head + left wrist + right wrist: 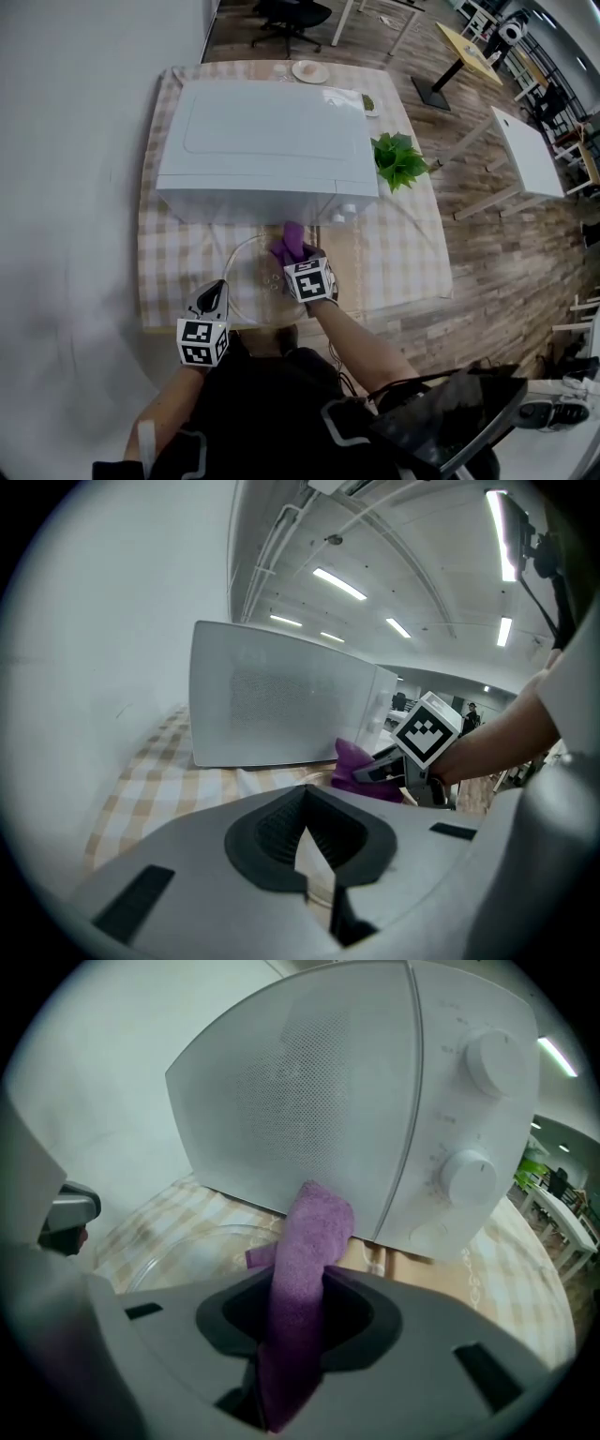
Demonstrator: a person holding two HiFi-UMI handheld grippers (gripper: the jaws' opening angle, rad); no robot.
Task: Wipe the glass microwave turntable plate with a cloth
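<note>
A white microwave (267, 150) stands on a beige checked tablecloth (394, 253), a leafy green plant (400, 159) just beside it, a small plate (309, 71) behind it.

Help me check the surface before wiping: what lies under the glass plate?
The checked tablecloth shows through the glass plate lying on it. Where the purple cloth and right gripper cover the plate's far part, nothing beneath can be seen.
</note>
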